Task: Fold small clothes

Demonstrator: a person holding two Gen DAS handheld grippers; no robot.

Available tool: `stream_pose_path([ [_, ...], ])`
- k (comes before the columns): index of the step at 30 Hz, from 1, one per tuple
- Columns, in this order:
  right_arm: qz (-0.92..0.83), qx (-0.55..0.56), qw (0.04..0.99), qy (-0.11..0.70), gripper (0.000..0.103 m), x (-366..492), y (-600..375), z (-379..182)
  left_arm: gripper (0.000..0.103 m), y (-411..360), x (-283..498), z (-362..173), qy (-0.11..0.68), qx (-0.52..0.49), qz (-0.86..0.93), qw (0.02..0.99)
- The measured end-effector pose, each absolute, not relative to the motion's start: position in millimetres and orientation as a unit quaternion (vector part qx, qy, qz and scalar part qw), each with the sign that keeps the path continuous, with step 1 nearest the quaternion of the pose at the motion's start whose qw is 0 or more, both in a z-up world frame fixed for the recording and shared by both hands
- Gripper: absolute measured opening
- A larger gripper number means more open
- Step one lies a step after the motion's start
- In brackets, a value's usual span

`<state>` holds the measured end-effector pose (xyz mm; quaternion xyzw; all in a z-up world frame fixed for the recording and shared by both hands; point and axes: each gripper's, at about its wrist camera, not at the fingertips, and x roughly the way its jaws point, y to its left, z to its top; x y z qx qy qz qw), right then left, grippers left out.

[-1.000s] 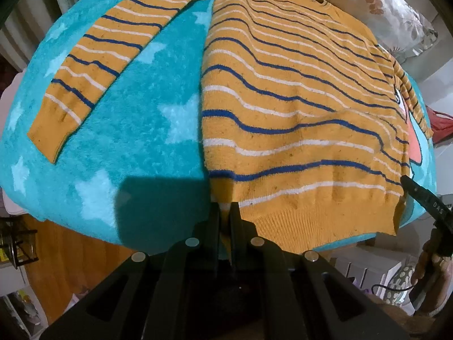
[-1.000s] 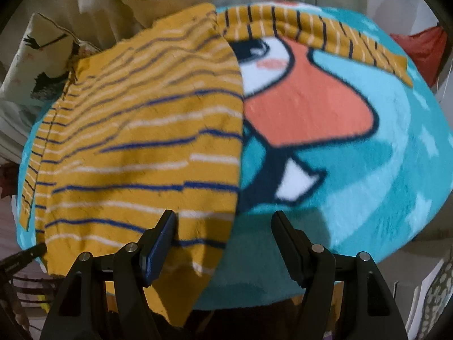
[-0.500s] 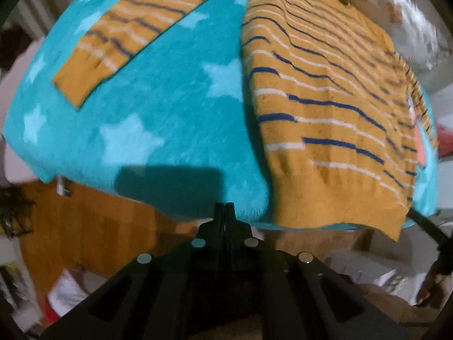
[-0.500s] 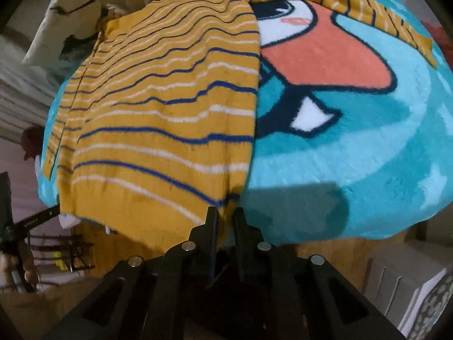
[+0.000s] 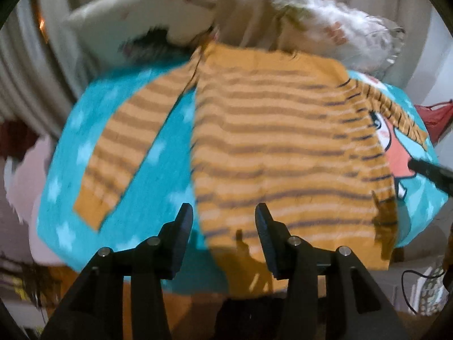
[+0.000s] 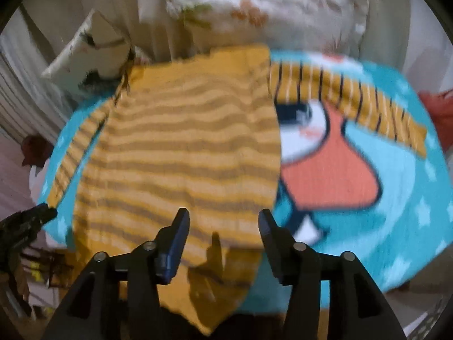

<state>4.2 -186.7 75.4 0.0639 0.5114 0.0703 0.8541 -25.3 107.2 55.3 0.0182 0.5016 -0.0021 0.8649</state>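
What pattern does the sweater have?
The sweater is mustard-orange with thin dark-blue and white horizontal stripes, clearest on its sleeve in the right wrist view.

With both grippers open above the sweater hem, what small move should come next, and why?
Probably the left gripper should go to the left sleeve to fold it inward. The sweater lies flat on the blanket with both sleeves spread out, and both grippers hold nothing.

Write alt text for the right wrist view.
An orange striped sweater lies spread on a turquoise cartoon blanket, hem hanging over the near edge, one sleeve stretched right. The open right tool sits above the hem; the image is motion-blurred, with pillows behind.
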Motion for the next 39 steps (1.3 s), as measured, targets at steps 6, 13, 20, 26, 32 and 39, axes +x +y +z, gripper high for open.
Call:
stream_pose_path([
  [6, -0.009, 0.019, 0.918, 0.396, 0.085, 17.9, -175.8, 129.3, 0.052, 69.1, -5.8, 75.7, 0.462, 0.021, -0.028, 0.886],
  [13, -0.041, 0.052, 0.949, 0.308, 0.103, 17.6, -189.8, 155.0, 0.053, 54.1, 2.5, 74.5, 0.467, -0.007, -0.037, 0.883],
  [20, -0.085, 0.038, 0.961, 0.262, 0.103, 5.6, -188.3, 160.7, 0.054, 51.0, -0.9, 60.1, 0.49, -0.021, -0.049, 0.87],
  [26, -0.027, 0.15, 0.91, 0.385, 0.099, 30.4, -205.1, 126.0, 0.055, 56.0, 2.1, 62.0, 0.486, -0.034, -0.059, 0.871],
  [32, -0.031, 0.136, 0.868, 0.476, 0.088, 42.3, -190.1, 84.9, 0.058, 62.3, 6.5, 61.3, 0.488, -0.037, -0.081, 0.868],
  [39, -0.038, 0.133, 0.853, 0.503, 0.088, 46.4, -182.8, 66.9, 0.058, 75.2, 19.5, 46.9, 0.512, -0.042, -0.094, 0.853],
])
